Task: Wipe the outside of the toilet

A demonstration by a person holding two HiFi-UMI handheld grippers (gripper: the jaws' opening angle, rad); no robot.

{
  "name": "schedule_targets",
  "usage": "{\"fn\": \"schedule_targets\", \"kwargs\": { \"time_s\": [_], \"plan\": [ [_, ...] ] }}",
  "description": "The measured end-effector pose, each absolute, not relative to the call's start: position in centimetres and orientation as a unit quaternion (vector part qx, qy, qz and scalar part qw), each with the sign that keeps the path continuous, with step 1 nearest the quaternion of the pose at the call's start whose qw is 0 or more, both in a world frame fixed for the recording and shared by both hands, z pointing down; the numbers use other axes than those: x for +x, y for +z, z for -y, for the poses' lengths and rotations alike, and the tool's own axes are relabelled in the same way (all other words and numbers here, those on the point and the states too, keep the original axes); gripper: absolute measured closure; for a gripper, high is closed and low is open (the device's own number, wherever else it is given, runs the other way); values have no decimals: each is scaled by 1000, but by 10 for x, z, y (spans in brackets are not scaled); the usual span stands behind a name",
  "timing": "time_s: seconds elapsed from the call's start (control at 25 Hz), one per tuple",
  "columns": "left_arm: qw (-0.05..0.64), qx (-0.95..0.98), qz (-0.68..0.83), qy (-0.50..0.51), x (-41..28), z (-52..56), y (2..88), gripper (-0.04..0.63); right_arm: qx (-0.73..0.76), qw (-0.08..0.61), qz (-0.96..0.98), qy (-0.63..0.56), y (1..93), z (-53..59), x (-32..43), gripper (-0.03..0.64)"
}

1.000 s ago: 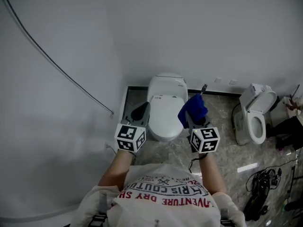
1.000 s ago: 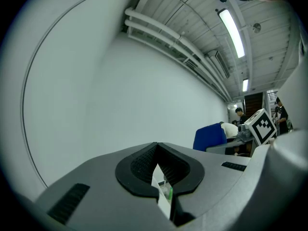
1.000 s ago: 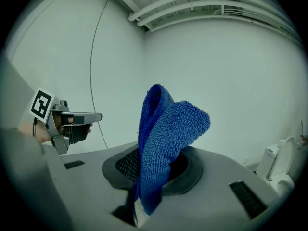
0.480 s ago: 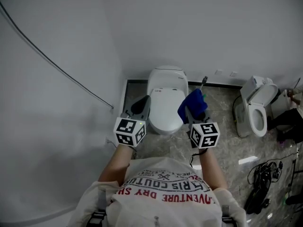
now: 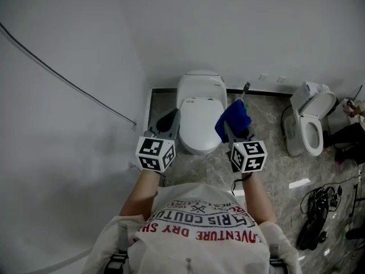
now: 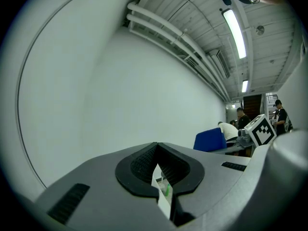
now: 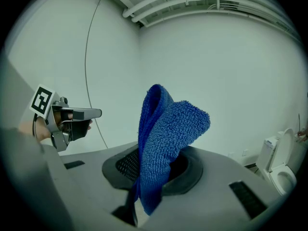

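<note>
Toilet: white, lid down, against the wall, ahead of and between the two grippers. Blue cloth: terry, folded, pinched in the right gripper, standing up past its jaws, just right of the toilet's lid. Left gripper: jaws pressed together on nothing, held beside the toilet's left flank. Second toilet: lid raised, well to the right of the right gripper. Cables: black, on the marble floor, right of and behind that gripper

Toilet right flank behind blue cloth, far people — too small to tell
</note>
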State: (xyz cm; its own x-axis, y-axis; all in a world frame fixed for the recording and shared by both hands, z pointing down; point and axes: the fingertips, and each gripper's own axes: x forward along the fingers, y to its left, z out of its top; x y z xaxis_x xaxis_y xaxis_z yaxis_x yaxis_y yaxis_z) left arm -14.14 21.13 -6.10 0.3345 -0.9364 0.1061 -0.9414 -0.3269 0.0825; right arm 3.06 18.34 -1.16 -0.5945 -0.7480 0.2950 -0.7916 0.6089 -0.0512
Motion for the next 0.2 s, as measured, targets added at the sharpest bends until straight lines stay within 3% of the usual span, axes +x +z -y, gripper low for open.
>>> {"fn": "schedule_targets", "kwargs": {
  "time_s": [0.2],
  "plan": [
    [68,813,577,23,-139,-217,-56,589,431,125,889,91,-9,-189,32,534]
  ]
}}
